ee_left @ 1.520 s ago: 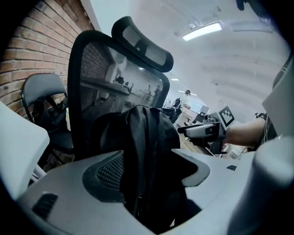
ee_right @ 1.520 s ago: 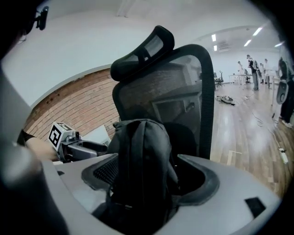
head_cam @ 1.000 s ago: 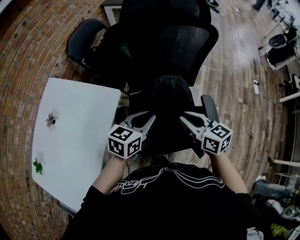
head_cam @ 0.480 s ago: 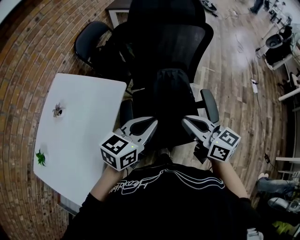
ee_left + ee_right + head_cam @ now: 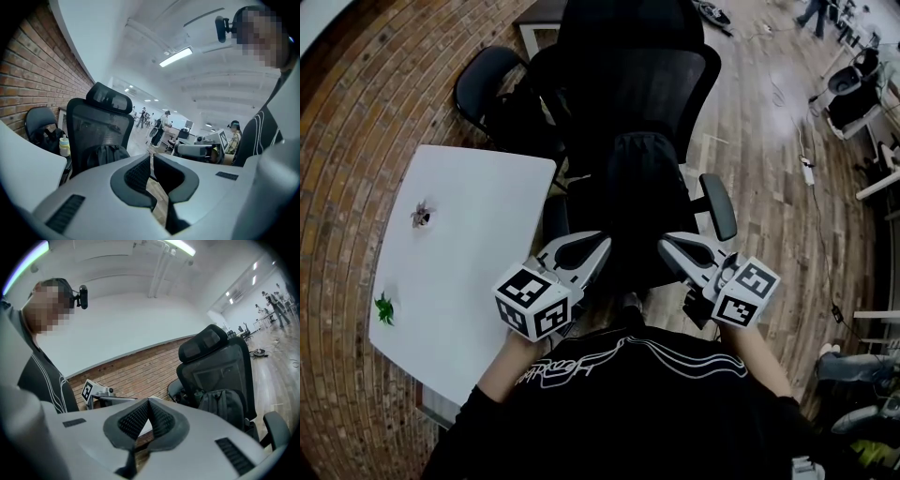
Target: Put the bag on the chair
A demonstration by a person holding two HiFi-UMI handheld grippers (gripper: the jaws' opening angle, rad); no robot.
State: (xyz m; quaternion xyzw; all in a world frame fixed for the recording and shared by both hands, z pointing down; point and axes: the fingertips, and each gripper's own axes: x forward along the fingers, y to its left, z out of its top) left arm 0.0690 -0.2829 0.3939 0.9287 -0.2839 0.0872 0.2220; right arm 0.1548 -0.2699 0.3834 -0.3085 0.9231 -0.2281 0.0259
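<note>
Head view, with both gripper views. The black bag [image 5: 642, 187] is shown standing upright on the seat of the black office chair [image 5: 637, 84], its back leaned against the chair's mesh backrest. The left gripper [image 5: 602, 246] and the right gripper [image 5: 664, 246] are held at the front edge of the chair's seat, one to each side of the bag's lower end, close to it but not touching. In the left gripper view the jaws of the left gripper [image 5: 151, 157] are seen pressed together with nothing between them, and the bag [image 5: 107, 154] is seen ahead on the chair [image 5: 101, 124]. In the right gripper view the right gripper [image 5: 148, 401] is likewise closed and empty, with the bag [image 5: 225, 408] ahead of it on the chair [image 5: 220, 366]. The chair's right armrest [image 5: 718, 206] lies just beside the right gripper. A white table [image 5: 469, 262] stands close against the chair's left side. A second chair [image 5: 487, 80] stands behind the chair, to its left. Open wooden floor [image 5: 778, 187] is seen to the chair's right.
</note>
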